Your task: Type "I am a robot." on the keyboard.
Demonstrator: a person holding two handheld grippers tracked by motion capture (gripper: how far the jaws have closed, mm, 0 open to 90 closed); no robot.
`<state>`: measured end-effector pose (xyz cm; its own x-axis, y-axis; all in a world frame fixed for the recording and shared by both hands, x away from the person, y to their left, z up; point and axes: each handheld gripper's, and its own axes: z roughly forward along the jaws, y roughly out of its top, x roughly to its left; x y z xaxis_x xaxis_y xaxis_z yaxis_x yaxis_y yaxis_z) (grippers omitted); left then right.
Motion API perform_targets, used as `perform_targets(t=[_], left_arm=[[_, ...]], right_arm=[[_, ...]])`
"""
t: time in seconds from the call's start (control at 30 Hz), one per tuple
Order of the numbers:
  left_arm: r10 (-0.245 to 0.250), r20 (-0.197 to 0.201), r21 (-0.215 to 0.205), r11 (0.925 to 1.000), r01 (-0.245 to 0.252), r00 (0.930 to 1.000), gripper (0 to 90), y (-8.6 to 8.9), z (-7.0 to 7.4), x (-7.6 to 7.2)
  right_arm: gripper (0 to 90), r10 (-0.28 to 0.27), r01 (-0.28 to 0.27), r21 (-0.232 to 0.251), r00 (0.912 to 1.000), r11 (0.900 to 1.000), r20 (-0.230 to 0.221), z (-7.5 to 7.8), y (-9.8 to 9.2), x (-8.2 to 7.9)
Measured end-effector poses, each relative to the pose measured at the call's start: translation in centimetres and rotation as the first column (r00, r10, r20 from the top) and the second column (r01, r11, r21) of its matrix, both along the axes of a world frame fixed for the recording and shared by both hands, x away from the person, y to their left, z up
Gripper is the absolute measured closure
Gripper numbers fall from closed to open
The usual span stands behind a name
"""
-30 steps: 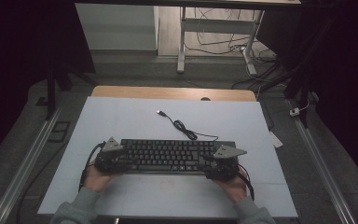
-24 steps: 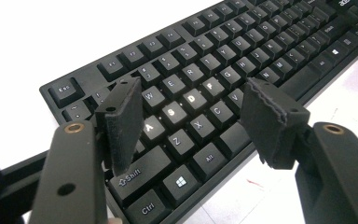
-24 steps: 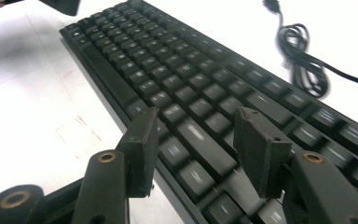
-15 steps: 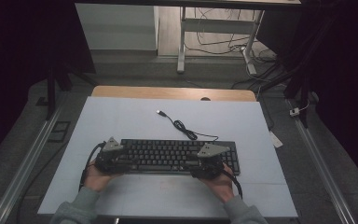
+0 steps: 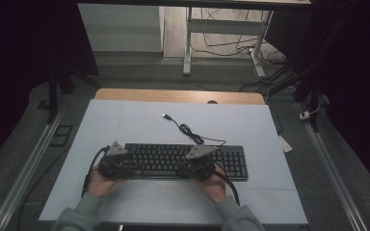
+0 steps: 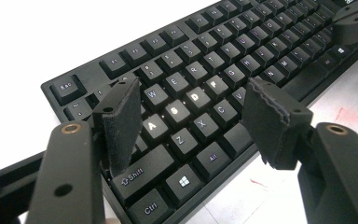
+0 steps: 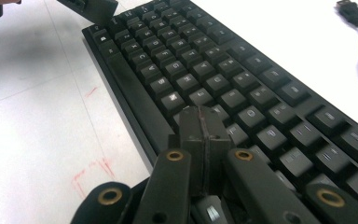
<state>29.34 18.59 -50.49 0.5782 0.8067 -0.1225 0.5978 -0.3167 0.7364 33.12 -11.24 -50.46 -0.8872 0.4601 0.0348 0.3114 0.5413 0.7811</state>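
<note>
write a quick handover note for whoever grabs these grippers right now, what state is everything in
Left hand-held gripper: jaws open, poised over the A, S, D keys at the left end of the black full-size keyboard.
Right hand-held gripper: jaws have just closed, pressed together with nothing between them, tips over the keys near the spacebar.
Keyboard lies flat on the white table mat; its black USB cable trails behind, unplugged.
Done: both grippers are at the keys. Left: probably key presses.

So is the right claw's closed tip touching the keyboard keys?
Cannot tell. In the right gripper view the right claw, jaws pressed together, sits over the keyboard, but its tip hides any gap or contact with the keys beneath.
</note>
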Motion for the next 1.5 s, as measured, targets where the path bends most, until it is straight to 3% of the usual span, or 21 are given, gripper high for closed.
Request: perform_targets(t=[0.23, 0.3, 1.5], left_arm=[[0.011, -0.004, -0.001, 0.9999, -0.011, 0.9999, 37.1, 0.2, 0.0, 0.1], [0.011, -0.003, 0.001, 0.9999, -0.011, 0.9999, 37.1, 0.1, -0.1, 0.1], [0.024, -0.014, -0.002, 0.9997, -0.024, 0.9996, 36.9, 0.6, -0.2, 0.1]], right_arm=[[89.5, 0.001, -0.001, -0.043, 1.0000, 0.999, 0.001, -0.2, 1.8, 0.4], [89.5, -0.001, 0.001, -0.034, 1.0000, 0.999, -0.003, -0.4, 2.0, 0.6], [89.6, 0.010, -0.010, -0.082, 0.9999, 0.997, 0.003, -1.0, 3.6, 1.0]])
